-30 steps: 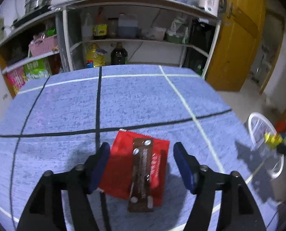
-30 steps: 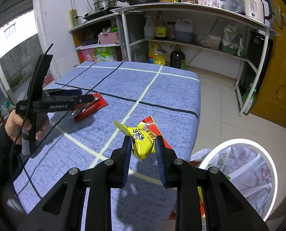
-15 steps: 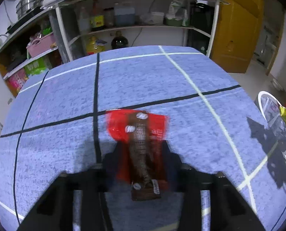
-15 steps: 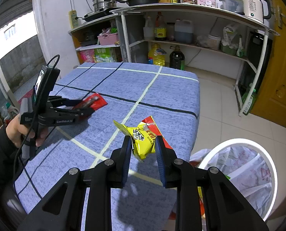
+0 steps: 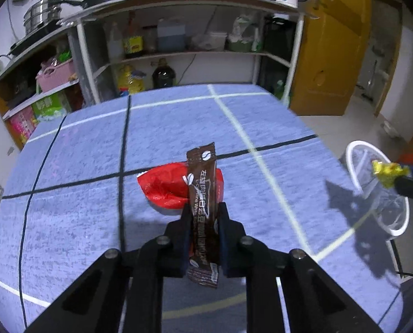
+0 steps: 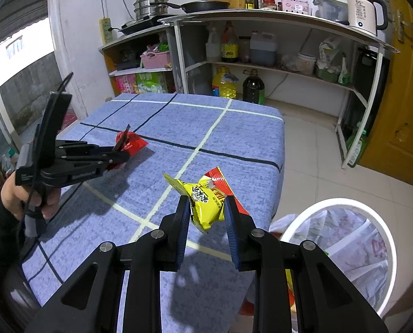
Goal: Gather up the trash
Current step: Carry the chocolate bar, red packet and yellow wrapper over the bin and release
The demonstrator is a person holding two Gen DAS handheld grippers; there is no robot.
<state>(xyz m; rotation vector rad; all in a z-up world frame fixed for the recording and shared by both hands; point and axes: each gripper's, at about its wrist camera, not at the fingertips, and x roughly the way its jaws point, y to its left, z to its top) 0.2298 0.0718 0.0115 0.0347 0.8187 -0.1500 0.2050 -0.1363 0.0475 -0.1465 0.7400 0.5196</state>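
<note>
My left gripper [image 5: 203, 216] is shut on a brown coffee stick packet [image 5: 202, 194] and a red wrapper [image 5: 167, 186], lifted off the blue checked tablecloth [image 5: 95, 208]. It also shows in the right wrist view [image 6: 120, 152], held over the table's left part. My right gripper [image 6: 206, 213] is shut on a yellow snack packet [image 6: 203, 202] above the table's near right corner. A red wrapper [image 6: 223, 186] lies just behind the yellow packet. The white-rimmed trash bin [image 6: 345, 247] stands on the floor to the right of the table.
Metal shelves [image 6: 262, 55] with bottles, jars, pans and a kettle stand behind the table. A yellow door [image 6: 400, 111] is at the right. The person's hand [image 6: 20, 197] holds the left gripper. The bin [image 5: 373, 188] shows at the right in the left wrist view.
My left gripper has shut on the brown packet and red wrapper and lifted them off the cloth. My right gripper has held still with the yellow packet.
</note>
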